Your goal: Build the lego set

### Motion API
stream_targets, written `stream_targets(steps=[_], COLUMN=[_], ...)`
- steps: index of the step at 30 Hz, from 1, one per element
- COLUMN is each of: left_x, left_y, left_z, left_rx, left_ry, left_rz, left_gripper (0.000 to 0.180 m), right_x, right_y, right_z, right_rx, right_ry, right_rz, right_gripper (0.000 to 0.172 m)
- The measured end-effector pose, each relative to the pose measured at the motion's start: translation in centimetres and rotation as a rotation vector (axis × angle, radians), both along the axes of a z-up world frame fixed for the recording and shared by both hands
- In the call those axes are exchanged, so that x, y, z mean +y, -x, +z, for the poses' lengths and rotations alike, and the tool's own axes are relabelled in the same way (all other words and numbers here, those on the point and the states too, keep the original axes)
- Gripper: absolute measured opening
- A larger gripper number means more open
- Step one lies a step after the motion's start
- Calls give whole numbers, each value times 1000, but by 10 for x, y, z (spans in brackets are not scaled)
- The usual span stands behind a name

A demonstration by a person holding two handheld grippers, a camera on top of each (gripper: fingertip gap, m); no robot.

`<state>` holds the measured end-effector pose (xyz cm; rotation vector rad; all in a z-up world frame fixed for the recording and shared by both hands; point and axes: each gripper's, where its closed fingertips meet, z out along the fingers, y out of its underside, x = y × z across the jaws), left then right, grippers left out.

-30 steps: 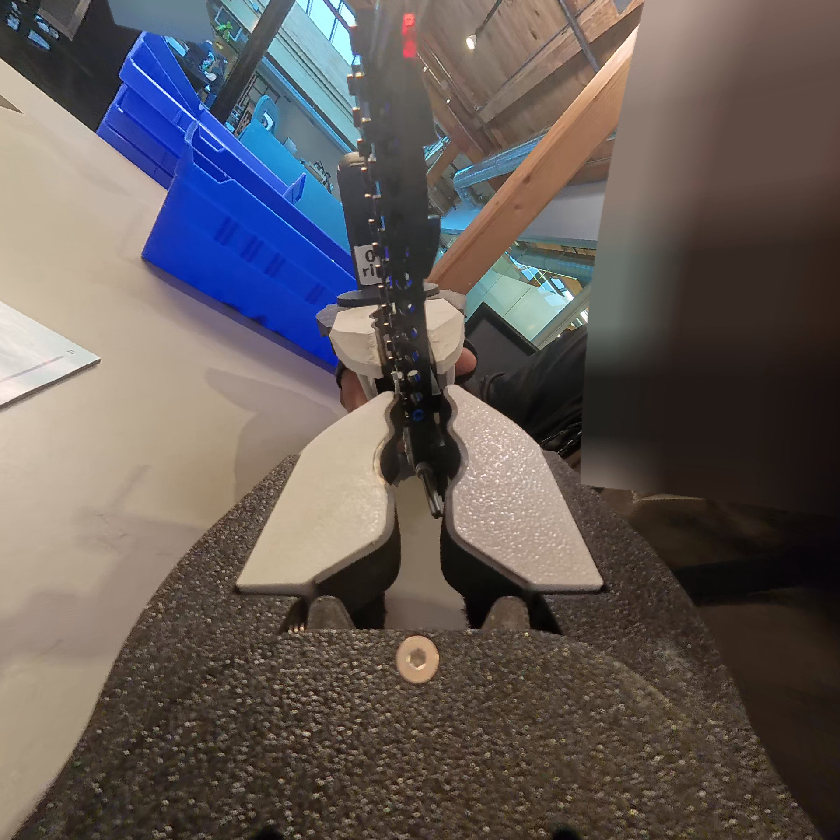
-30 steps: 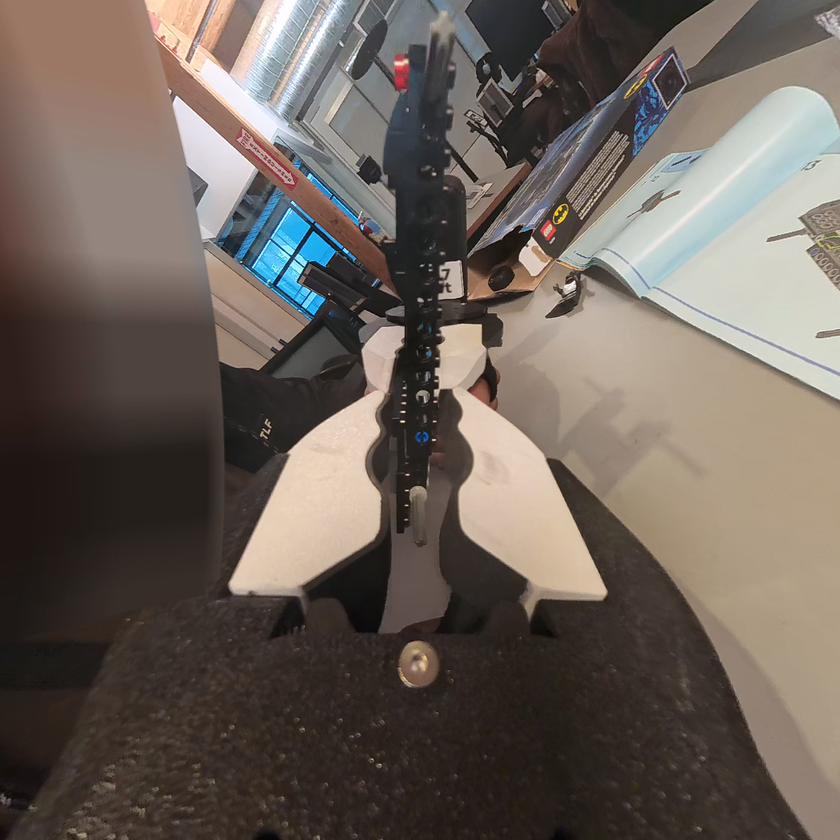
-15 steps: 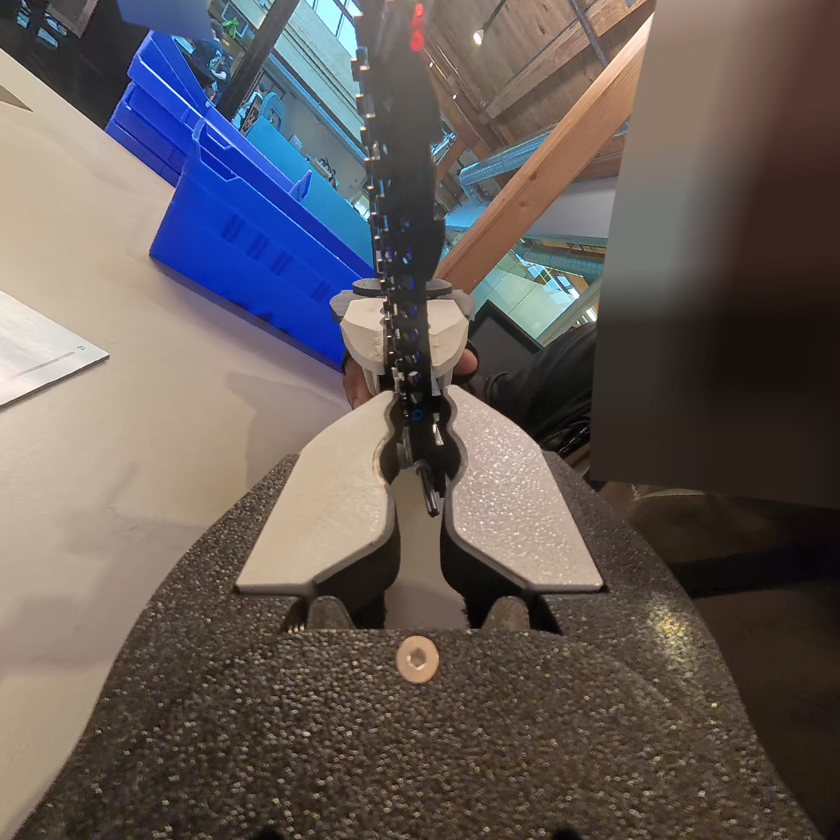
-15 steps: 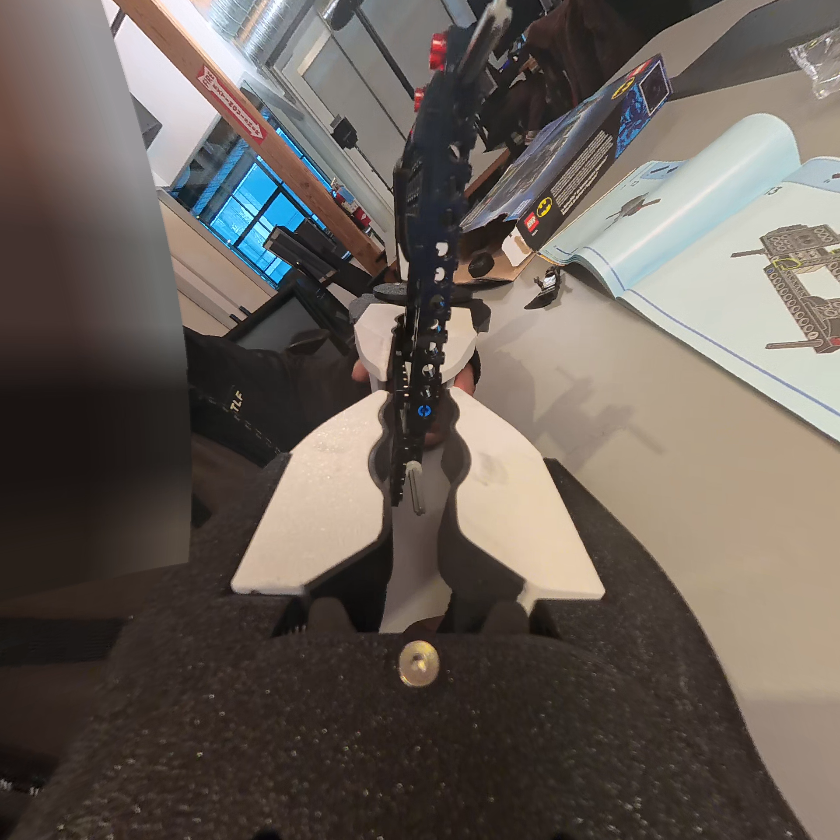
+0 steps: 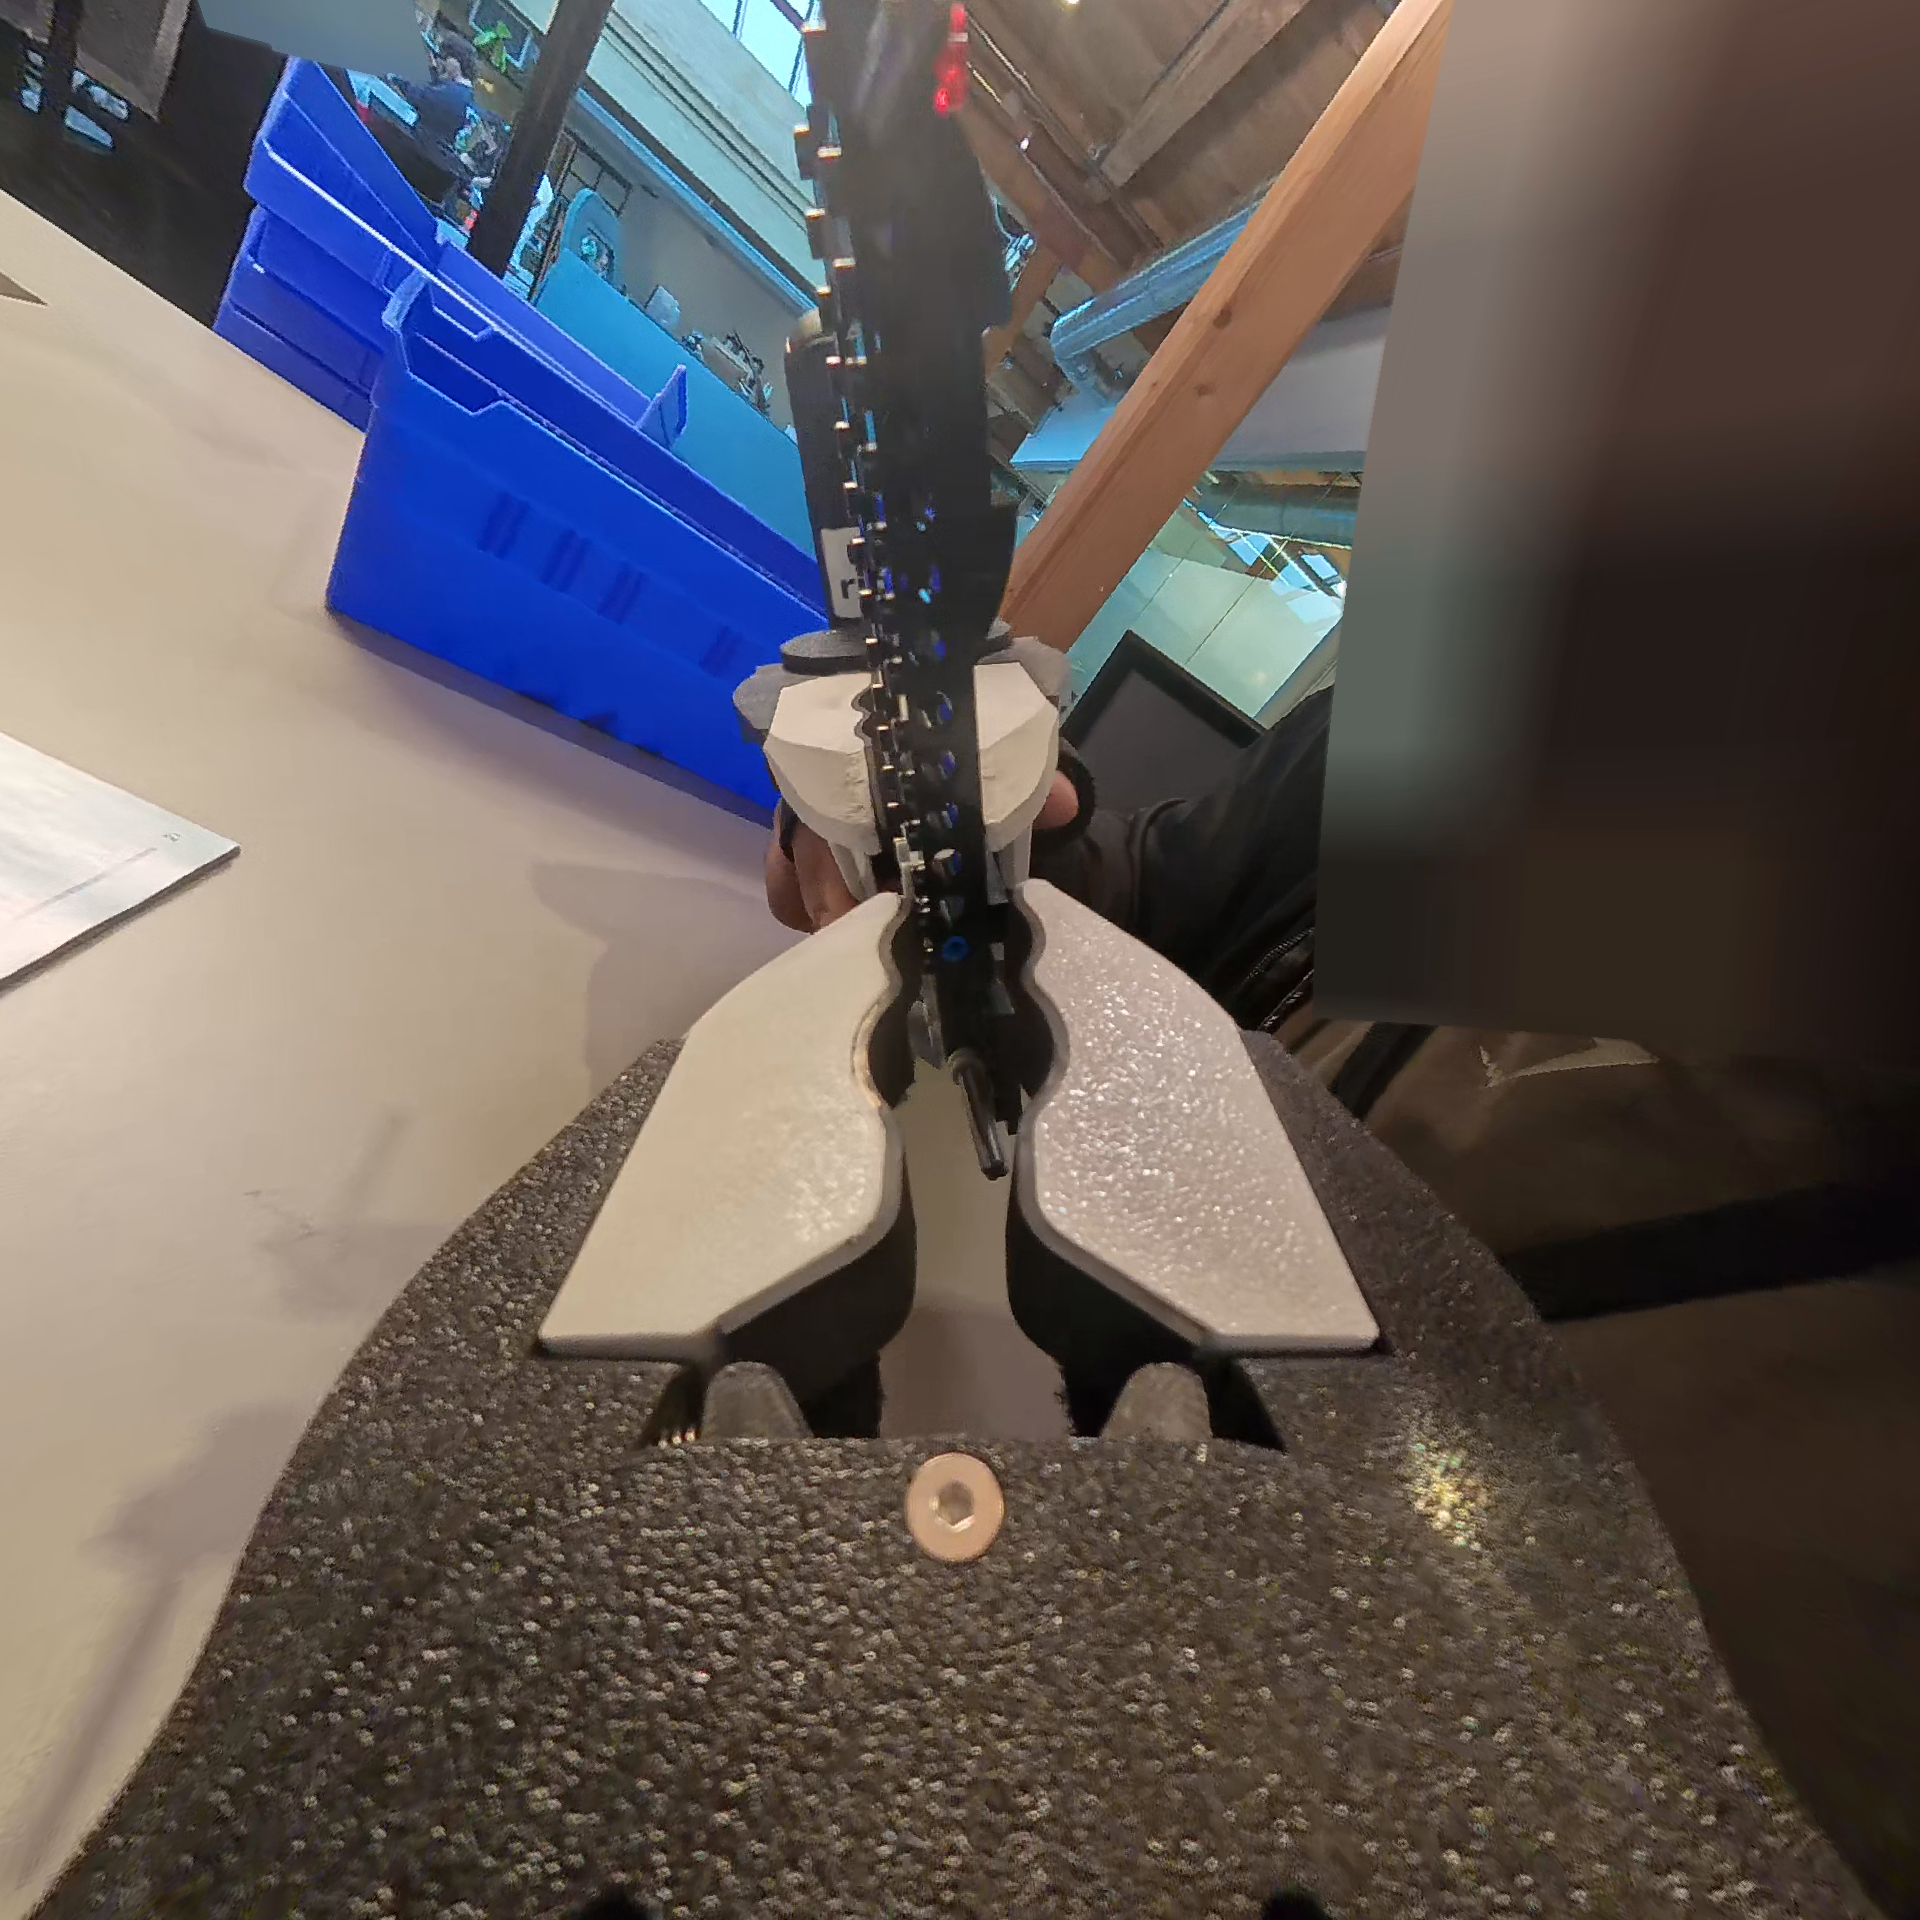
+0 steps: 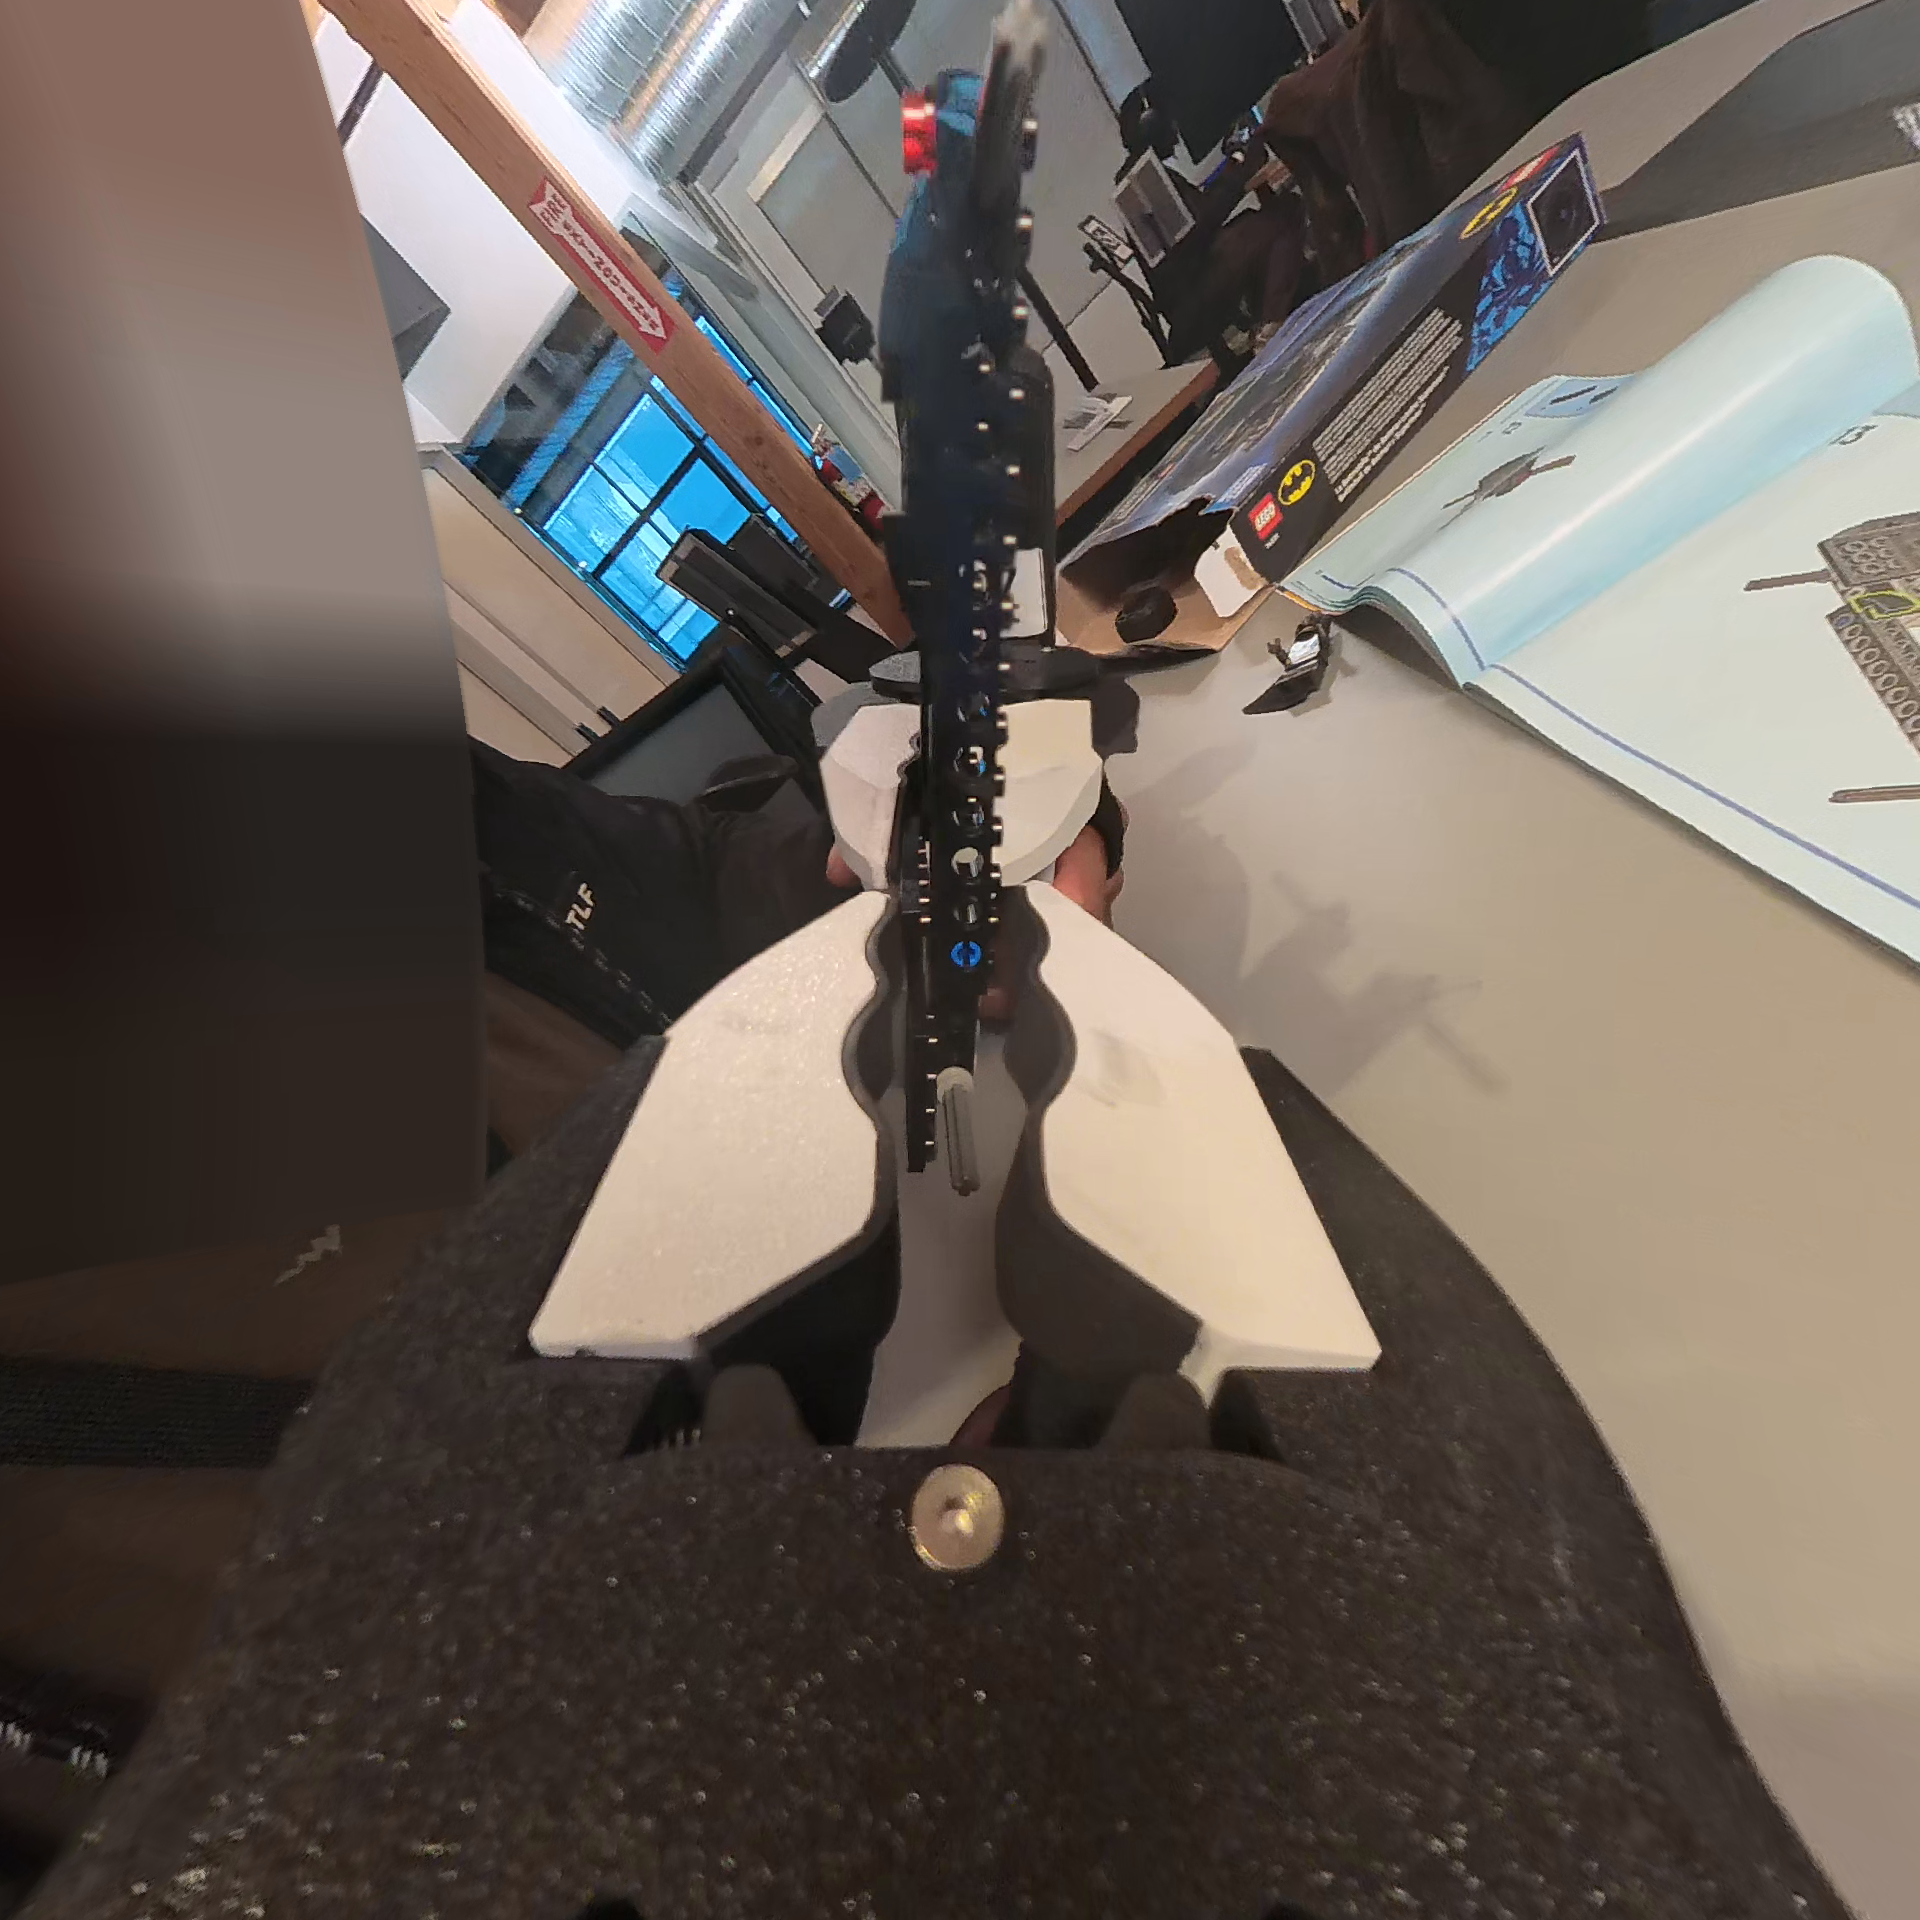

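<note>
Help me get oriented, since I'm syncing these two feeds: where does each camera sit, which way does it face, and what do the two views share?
Left wrist view: sits on the left gripper, looking along its fingers at the black brick assembly clamped there; beyond, the right gripper, blue bins, a hand.
Right wrist view: sits on the right gripper, facing back at the left gripper; open booklet and toy box on the table.
Shared: the same assembly, held from opposite ends, and each other's gripper.

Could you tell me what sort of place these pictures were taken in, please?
It looks like an open workshop or office loft. A grey table carries a toy brick set box and an open instruction booklet, blue plastic bins stand on it, and wooden beams and ducting run overhead.
</note>
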<state>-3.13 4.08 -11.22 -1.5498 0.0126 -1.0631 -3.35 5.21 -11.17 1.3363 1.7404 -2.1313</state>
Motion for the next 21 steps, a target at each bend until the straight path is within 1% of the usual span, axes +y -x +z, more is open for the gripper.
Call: stream_targets(steps=[10, 16, 21], left_x=[-2, -3, -4], left_y=[-2, -2, -2], left_z=[1, 0, 0], left_rx=[9, 21, 38], left_ry=[-17, -13, -16], left_rz=[1, -8, -7], left_gripper=[15, 15, 15], right_x=[-3, -4, -4], right_y=[-3, -3, -2], right_z=[0, -1, -2], right_rx=[-32, -19, -8], right_ry=[89, 26, -16], right_rz=[39, 28, 22], right_gripper=[16, 16, 20])
